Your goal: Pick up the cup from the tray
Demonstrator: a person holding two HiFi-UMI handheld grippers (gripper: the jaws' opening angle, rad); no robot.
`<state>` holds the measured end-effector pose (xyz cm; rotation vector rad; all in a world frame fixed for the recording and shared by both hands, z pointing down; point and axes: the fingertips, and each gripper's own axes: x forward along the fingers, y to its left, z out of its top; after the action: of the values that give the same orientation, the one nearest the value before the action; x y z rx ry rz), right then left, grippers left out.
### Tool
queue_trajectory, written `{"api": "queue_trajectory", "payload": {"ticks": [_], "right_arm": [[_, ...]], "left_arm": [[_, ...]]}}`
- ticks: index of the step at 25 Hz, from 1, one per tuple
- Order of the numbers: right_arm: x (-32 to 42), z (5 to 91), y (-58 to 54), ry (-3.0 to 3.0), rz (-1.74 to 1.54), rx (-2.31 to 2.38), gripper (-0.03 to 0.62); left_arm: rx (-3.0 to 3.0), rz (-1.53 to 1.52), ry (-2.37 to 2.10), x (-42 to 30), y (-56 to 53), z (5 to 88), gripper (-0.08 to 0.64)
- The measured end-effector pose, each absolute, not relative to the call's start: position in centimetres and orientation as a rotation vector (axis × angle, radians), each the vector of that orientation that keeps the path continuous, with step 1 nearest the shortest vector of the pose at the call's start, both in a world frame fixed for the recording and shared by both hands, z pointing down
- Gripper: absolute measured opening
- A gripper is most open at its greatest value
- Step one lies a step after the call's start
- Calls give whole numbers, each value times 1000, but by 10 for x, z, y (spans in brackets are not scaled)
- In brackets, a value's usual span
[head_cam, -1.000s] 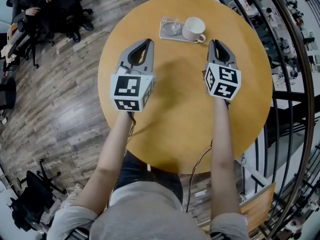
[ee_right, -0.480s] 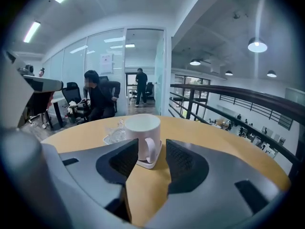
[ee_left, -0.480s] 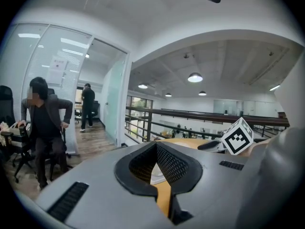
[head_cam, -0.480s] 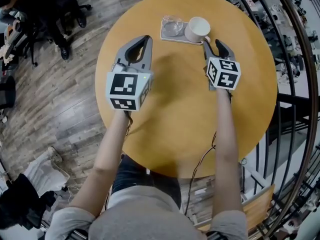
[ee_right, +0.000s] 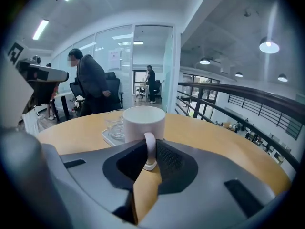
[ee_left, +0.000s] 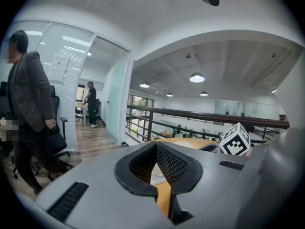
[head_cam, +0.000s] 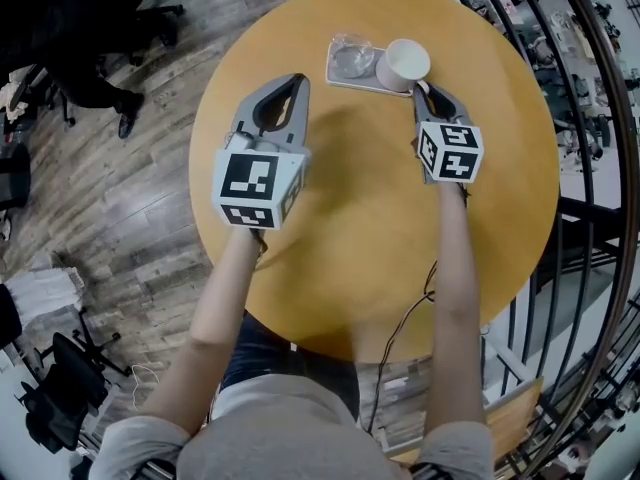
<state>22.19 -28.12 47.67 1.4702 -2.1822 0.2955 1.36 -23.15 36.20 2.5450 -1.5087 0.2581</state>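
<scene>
A white cup [head_cam: 405, 63] stands on a small grey tray [head_cam: 340, 76] at the far side of the round wooden table [head_cam: 350, 228], beside a clear glass [head_cam: 350, 56]. My right gripper [head_cam: 426, 89] reaches the cup's right side. In the right gripper view the cup [ee_right: 144, 122] faces me and its handle [ee_right: 150, 149] sits between the pads; the right gripper [ee_right: 150, 155] has just been closing and is shut on the handle. My left gripper [head_cam: 299, 81] hovers left of the tray, shut and holding nothing; in its own view the left gripper [ee_left: 156, 146] has its tips together.
A black railing [head_cam: 590, 168] curves past the table's right edge. The glass [ee_right: 114, 123] shares the tray [ee_right: 107, 136] with the cup. A person [ee_right: 90, 87] stands among office chairs beyond the table, and a person [ee_left: 28, 104] also shows in the left gripper view.
My right gripper came forward to the cup, opened its jaws, then narrowed them round the handle. The left gripper has hardly shifted.
</scene>
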Motion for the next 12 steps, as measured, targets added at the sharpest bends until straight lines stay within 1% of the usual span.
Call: {"api": "queue_trajectory", "payload": {"ticks": [12], "right_arm": [[218, 474, -277, -2166, 274, 1551, 46]], "left_arm": [[2521, 275, -1520, 11, -230, 370, 6]]}}
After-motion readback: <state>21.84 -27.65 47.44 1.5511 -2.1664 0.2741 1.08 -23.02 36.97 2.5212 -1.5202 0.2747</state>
